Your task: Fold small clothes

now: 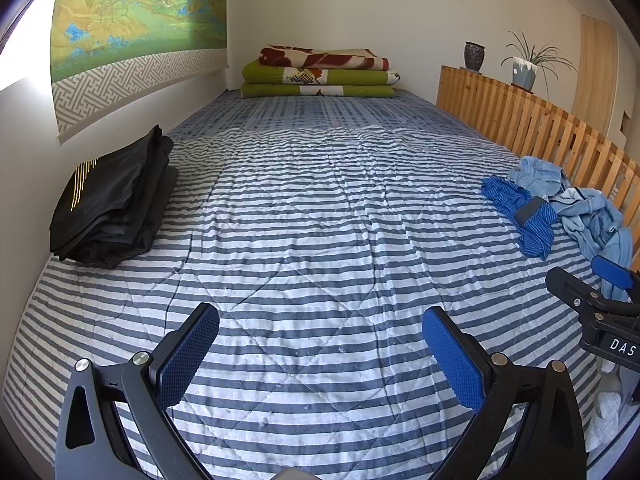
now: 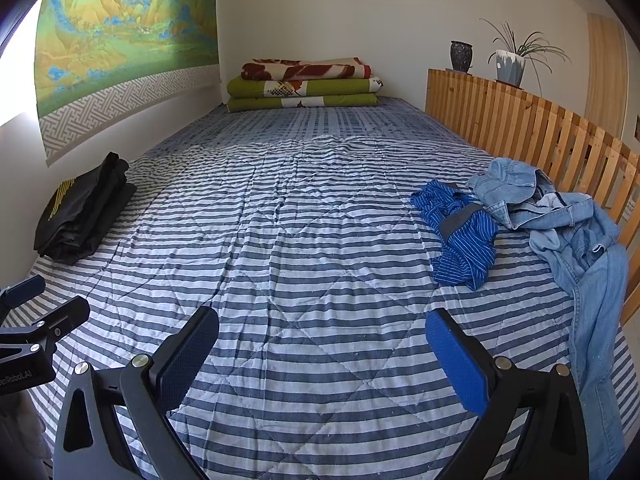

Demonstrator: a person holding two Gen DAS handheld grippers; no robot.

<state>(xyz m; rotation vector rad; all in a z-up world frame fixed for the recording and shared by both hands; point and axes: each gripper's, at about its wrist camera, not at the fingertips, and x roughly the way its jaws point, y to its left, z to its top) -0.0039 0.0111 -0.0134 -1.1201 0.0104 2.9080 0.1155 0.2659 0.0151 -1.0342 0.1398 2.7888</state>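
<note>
A crumpled blue striped garment lies on the right side of the striped bed cover. Behind and beside it sprawls a pile of light denim clothes, against the wooden rail. A folded stack of black clothes sits at the left by the wall. My left gripper hovers open over bare cover, nothing between its blue pads. My right gripper is likewise open and empty, the blue garment ahead and to its right. Each gripper shows at the edge of the other's view.
Folded green and red blankets are stacked at the far end of the bed. A slatted wooden rail runs along the right side, with a vase and potted plant on it. A wall hanging covers the left wall.
</note>
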